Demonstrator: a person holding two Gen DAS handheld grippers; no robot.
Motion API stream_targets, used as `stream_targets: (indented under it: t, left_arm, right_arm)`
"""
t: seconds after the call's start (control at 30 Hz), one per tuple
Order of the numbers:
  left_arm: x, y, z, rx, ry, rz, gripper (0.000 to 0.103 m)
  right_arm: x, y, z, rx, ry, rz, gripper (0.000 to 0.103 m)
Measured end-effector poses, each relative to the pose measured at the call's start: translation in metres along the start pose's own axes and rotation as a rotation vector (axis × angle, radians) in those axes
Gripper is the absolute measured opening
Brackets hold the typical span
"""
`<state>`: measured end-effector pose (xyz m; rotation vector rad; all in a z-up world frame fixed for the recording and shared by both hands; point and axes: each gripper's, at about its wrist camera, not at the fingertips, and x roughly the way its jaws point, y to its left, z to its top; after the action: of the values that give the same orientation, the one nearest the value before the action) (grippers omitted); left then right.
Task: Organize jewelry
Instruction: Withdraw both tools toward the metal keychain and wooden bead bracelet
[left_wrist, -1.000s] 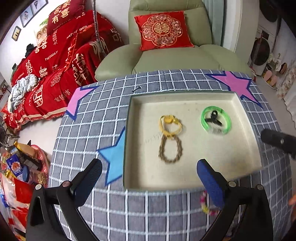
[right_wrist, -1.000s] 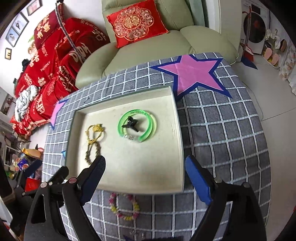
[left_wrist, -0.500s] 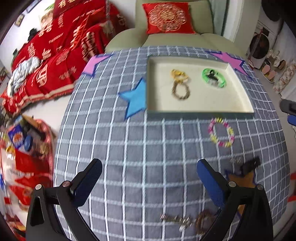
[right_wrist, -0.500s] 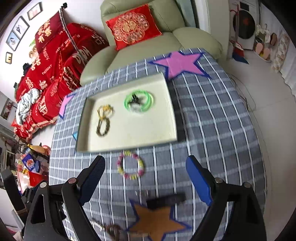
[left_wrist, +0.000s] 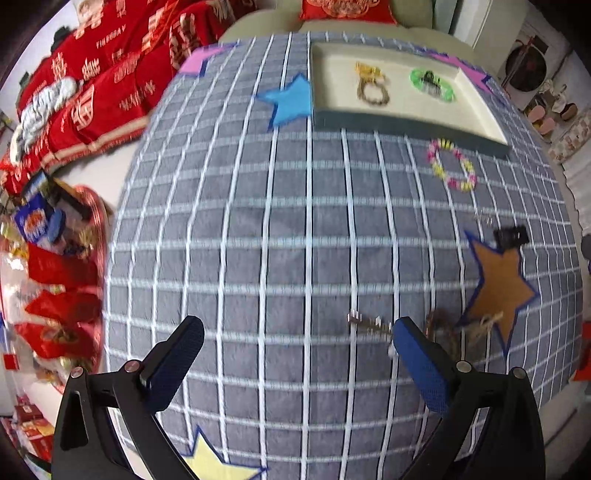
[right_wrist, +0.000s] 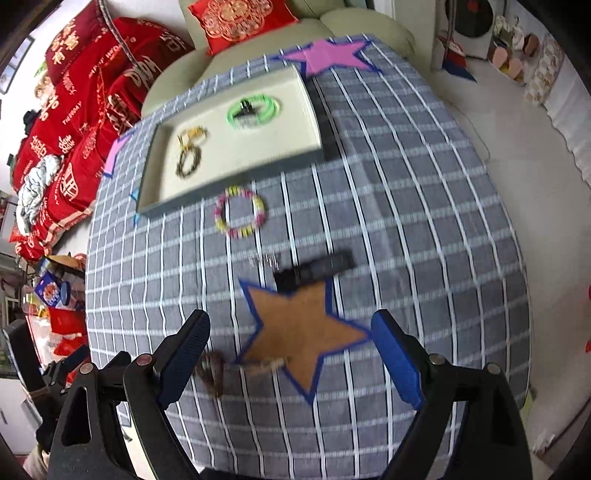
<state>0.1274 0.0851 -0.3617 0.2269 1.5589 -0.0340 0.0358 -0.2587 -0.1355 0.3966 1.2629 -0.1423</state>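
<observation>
- Several pieces lie outside the tray (right_wrist: 236, 181): the beaded bracelet (right_wrist: 240, 216) just beside its near edge, the black clip (right_wrist: 314, 269) touching the orange star (right_wrist: 303, 332), a small silver piece (right_wrist: 264, 260) at the clip's nine o'clock, and a brown tangle (right_wrist: 214, 373) at the star's seven o'clock.
- We hold the left hand-held gripper (left_wrist: 295, 354) and the right hand-held gripper (right_wrist: 290, 347) wide apart, both carrying nothing.
- We judge the brown tangle risky: it sits against the right gripper's left finger, so a hasty close could pinch only a strand and drag the rest.
- Both views are blurred, so we could misjudge where the thin silver piece lies and close on cloth.
- A gold chain (left_wrist: 369, 325) lies at the left gripper's two o'clock, near the surface edge; a nudge could push it off.
- Dropping new pieces on the green bangle (right_wrist: 255, 109) or brown bracelet (right_wrist: 188, 164) would tangle them.
</observation>
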Motion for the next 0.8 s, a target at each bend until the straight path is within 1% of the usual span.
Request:
stream_targets:
  t: [0.07,0.1,0.13,0.17,0.3,0.33,0.37,0.4,0.43,0.5,0.53,0.6,0.63,0.67,0.7,0.73,0.77,0.8]
  left_arm:
    - [0.018,0.007,-0.004,-0.016,0.040,-0.013,0.103]
    - [0.020,0.009,-0.010,-0.020,0.051,-0.019,0.103]
    - [0.027,0.020,-0.003,-0.026,0.066,-0.028,0.103]
    - [0.031,0.026,0.003,-0.028,0.074,-0.033,0.103]
    - [0.055,0.028,0.000,-0.015,0.091,-0.049,0.103]
    - [0.056,0.029,-0.020,-0.010,0.091,-0.052,0.103]
    - [0.061,0.028,-0.022,-0.002,0.091,-0.054,0.103]
    - [0.059,0.023,-0.042,0.005,0.089,-0.055,0.103]
    - [0.063,0.021,-0.048,0.014,0.089,-0.059,0.103]
    - [0.056,0.005,-0.085,0.024,0.083,-0.062,0.103]
    - [0.056,0.000,-0.093,0.027,0.078,-0.066,0.103]
    - [0.034,-0.026,-0.150,0.018,0.071,-0.074,0.103]
    - [0.019,-0.029,-0.163,0.007,0.072,-0.081,0.103]
    - [0.003,-0.032,-0.173,-0.007,0.072,-0.090,0.103]
    - [0.001,-0.031,-0.171,-0.026,0.071,-0.102,0.103]
    - [-0.010,-0.028,-0.166,-0.046,0.072,-0.117,0.103]
    - [-0.016,-0.018,-0.160,-0.065,0.071,-0.132,0.103]
    - [-0.010,-0.017,-0.157,-0.088,0.076,-0.146,0.103]
  right_arm:
    - [0.003,-0.002,-0.013,0.006,0.022,-0.014,0.091]
    - [0.005,-0.004,-0.018,0.009,0.034,-0.022,0.091]
    - [0.008,-0.006,-0.024,0.013,0.046,-0.028,0.091]
    - [0.010,-0.009,-0.029,0.020,0.059,-0.034,0.091]
    - [0.020,-0.015,-0.047,0.033,0.103,-0.056,0.091]
    - [0.023,-0.016,-0.050,0.033,0.111,-0.060,0.091]
    - [0.026,-0.016,-0.054,0.033,0.120,-0.061,0.091]
    - [0.028,-0.016,-0.056,0.031,0.127,-0.061,0.091]
    - [0.031,-0.016,-0.058,0.028,0.135,-0.063,0.091]
    - [0.036,-0.016,-0.061,0.026,0.144,-0.072,0.091]
    - [0.038,-0.016,-0.062,0.028,0.147,-0.075,0.091]
    - [0.041,-0.017,-0.062,0.036,0.150,-0.078,0.091]
    - [0.043,-0.018,-0.061,0.038,0.150,-0.082,0.091]
    - [0.044,-0.017,-0.061,0.037,0.150,-0.084,0.091]
    - [0.045,-0.017,-0.060,0.037,0.149,-0.085,0.091]
    - [0.046,-0.017,-0.059,0.036,0.149,-0.086,0.091]
    - [0.048,-0.016,-0.058,0.036,0.149,-0.084,0.091]
    - [0.049,-0.015,-0.058,0.036,0.150,-0.082,0.091]
